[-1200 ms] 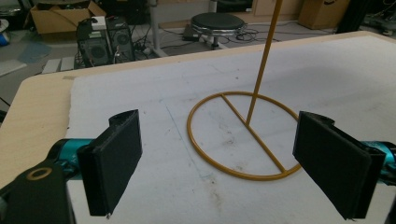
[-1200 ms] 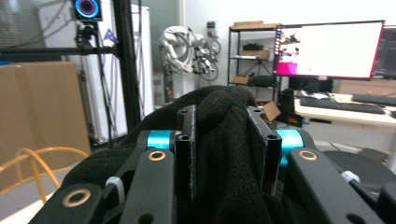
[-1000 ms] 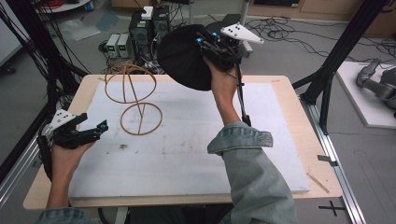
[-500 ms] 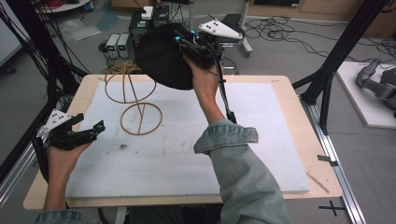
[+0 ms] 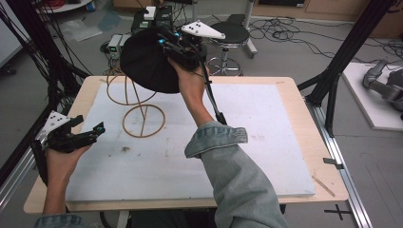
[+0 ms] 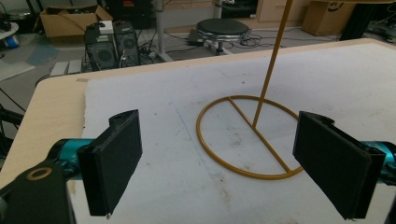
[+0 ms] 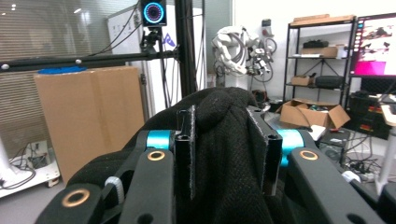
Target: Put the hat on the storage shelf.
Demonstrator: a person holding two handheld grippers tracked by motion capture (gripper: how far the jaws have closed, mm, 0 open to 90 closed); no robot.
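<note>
Carrying a black knit hat (image 5: 145, 59) above the far left of the table (image 5: 285, 85), the right gripper (image 5: 173, 42) has its jaws clamped on a bunched fold of the fabric, seen in the right gripper view as cloth (image 7: 224, 140) pinched between the two pads. The hat hangs over the upper ring of a gold wire stand (image 5: 142, 121), whose round base rests on the white mat (image 5: 266, 142). The left gripper (image 5: 90, 133) hovers low near the table's left edge, jaws spread wide and empty, aimed at the stand's base (image 6: 247, 140). The hat looks soft, light and limp: it sags around the grip and would likely drape rather than hold a shape. A pinch near the crown or a thick fold seems the secure hold, since knit is not slippery but stretches. The thin stand appears light and may tip if the hat drags on it.
</note>
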